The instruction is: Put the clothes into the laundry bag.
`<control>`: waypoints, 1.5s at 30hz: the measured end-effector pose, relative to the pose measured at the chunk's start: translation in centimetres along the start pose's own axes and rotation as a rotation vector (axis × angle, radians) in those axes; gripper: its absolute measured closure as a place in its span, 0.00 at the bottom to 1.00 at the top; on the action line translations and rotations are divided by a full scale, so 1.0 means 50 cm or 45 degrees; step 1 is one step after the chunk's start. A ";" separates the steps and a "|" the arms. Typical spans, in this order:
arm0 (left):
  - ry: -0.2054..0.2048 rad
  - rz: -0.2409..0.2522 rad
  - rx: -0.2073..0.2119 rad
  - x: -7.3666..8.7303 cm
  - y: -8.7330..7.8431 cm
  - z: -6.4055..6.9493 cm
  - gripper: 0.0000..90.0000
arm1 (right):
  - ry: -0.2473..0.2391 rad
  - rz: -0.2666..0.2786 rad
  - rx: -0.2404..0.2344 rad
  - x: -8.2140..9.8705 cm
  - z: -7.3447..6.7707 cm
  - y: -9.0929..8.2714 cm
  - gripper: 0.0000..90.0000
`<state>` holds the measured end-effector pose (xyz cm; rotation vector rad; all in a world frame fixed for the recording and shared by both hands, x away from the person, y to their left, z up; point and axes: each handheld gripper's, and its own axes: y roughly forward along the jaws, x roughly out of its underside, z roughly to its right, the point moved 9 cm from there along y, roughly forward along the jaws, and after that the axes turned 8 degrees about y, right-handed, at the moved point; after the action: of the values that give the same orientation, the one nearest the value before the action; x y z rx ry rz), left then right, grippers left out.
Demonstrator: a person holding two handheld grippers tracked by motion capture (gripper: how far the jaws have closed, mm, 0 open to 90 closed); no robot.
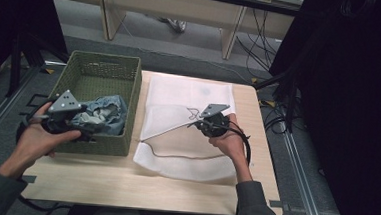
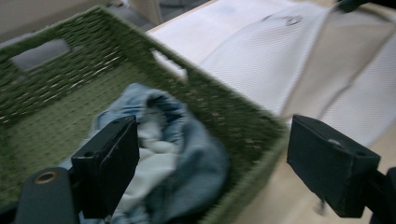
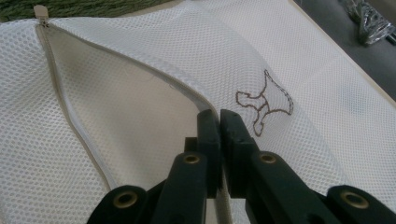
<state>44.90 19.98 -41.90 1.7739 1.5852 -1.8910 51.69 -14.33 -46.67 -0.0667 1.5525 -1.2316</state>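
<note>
A: Mesh laundry bag (image 1: 187, 132), white, centre of the high view, lying flat on the tabletop (image 1: 123, 183) just right of the green woven basket (image 1: 105, 70). My right gripper (image 3: 219, 114) has its jaws clenched on the upper lip of the bag's zippered opening, lifting it so the mouth gapes toward the basket.

B: And the left?

A: My left gripper (image 2: 212, 158), lower left of the high view, hangs over the basket's near end with its jaws released and wide apart. Nothing is between them; the crumpled blue denim garment (image 2: 187, 154) lies below, inside the basket.

B: How does the bag look?

A: Fine honeycomb mesh, a pale zipper (image 3: 70, 112) along the open edge with its pull (image 3: 41, 13) at the upper left of the right gripper view, and a small brown outlined emblem (image 3: 264, 105) stitched near the pinch.

B: Risks?

A: In my judgement, the thin lip could slip from so narrow a pinch and the mouth would collapse. The bulky garment might snag the basket rim or catch the zipper, dragging the light bag across the tabletop.
</note>
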 end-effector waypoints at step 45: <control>0.111 -0.504 0.239 0.135 0.261 -0.091 0.49 | -0.016 -0.037 -0.010 0.011 -0.005 0.008 0.97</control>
<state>54.58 20.97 -53.82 1.7319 1.9714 -2.2246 51.51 -14.31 -47.35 -0.1025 1.5501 -1.2453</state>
